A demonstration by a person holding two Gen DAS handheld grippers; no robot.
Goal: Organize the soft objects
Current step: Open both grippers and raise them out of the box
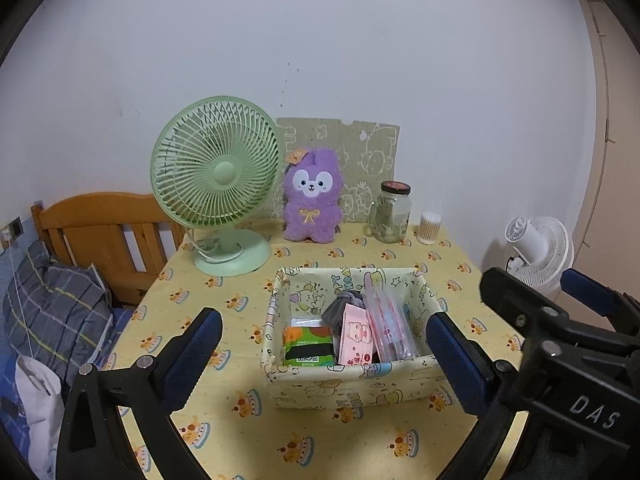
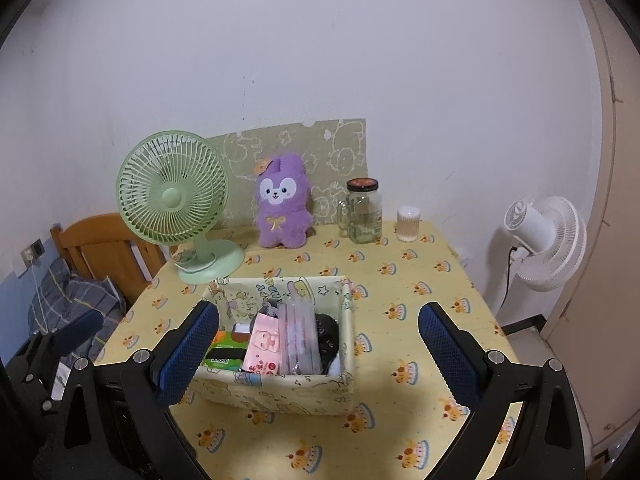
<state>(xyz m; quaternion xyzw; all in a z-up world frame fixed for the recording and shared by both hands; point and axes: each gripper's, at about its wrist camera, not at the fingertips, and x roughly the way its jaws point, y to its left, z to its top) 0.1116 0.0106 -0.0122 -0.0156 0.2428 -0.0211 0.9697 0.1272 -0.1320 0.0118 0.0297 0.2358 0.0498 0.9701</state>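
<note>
Both tongs are hanging spread and empty, low in frame. The fabric box (image 1: 348, 384) is sitting on the counter (image 1: 224, 432), centred between the left tongs (image 1: 324, 356); from the right tongs (image 2: 318, 354) it is lying left of centre, so the left seems nearer.

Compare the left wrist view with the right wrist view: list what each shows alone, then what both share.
Left wrist only: the white cloth beside the plaid bedding.
Right wrist only: the black item at the fabric box's right end.
Both: the fabric box, green fan, purple plush, glass jar, and both hand-held grippers, left and right, open.
</note>
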